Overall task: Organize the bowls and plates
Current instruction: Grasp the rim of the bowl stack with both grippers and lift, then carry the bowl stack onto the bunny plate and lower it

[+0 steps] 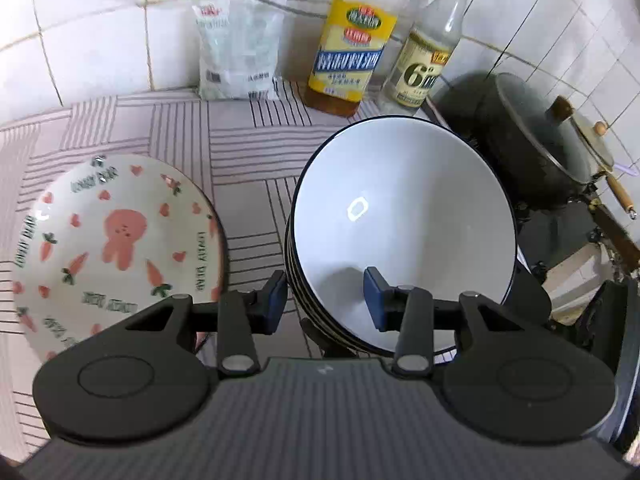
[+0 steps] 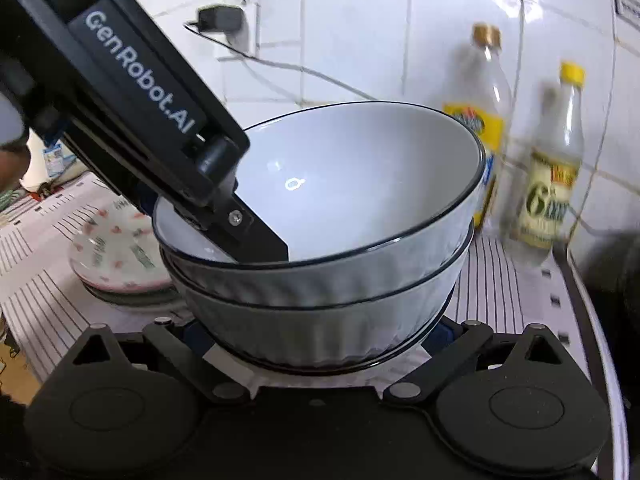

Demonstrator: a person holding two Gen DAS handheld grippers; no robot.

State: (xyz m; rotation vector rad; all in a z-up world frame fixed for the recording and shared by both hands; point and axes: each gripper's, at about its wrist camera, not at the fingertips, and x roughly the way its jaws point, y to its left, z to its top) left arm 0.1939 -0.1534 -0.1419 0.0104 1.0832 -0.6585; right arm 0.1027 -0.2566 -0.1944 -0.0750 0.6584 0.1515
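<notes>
A stack of white bowls with dark rims [image 1: 404,232] stands on the counter; the top bowl [image 2: 360,184] sits tilted in the one below [image 2: 320,320]. My left gripper [image 1: 325,300] straddles the top bowl's near rim, one finger inside and one outside, jaws apart and not pressing. It shows in the right wrist view as a black arm [image 2: 132,100] reaching into the bowl. My right gripper [image 2: 318,334] is wide open around the lower bowl's base, fingertips mostly hidden. A bunny-and-carrot plate [image 1: 116,240] lies left of the stack, also seen in the right wrist view [image 2: 116,256].
Two bottles [image 1: 352,48] [image 1: 428,52] and a white bag [image 1: 240,52] stand against the tiled wall. A dark pot with a glass lid [image 1: 536,140] sits on a stove at right. The counter has a striped cover [image 1: 240,140].
</notes>
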